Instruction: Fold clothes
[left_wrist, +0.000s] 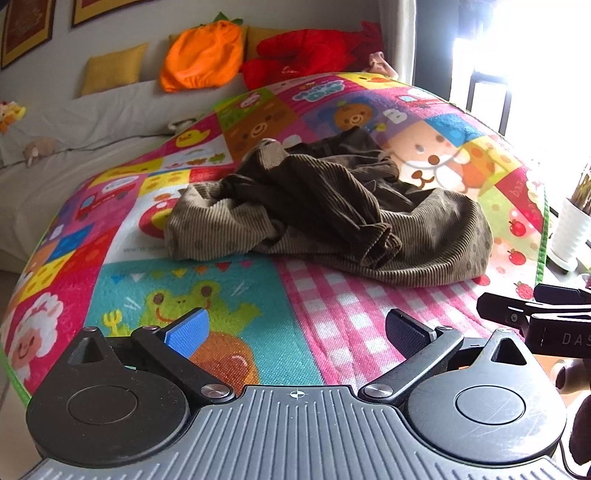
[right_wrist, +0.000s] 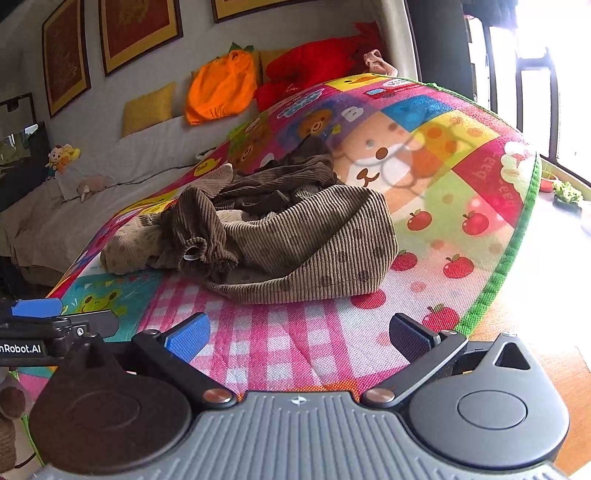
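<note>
A colourful patchwork play mat (left_wrist: 332, 325) carries a crumpled brown corduroy garment (left_wrist: 332, 214) near its middle, towards the right edge. Left gripper (left_wrist: 297, 332) and right gripper (right_wrist: 299, 336) hover over the near edge, fingers spread wide, grasping nothing.

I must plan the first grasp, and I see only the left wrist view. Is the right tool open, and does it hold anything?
Observer: The right tool is open and empty, above the pink checked patch of the mat.
Operator: Does the garment show any detail on that side?
Observer: The brown corduroy garment has a gathered opening with a pale ring on its near side.
Operator: What lies beyond the mat's right border?
Observer: Wooden floor, with nothing on it near the tool.
</note>
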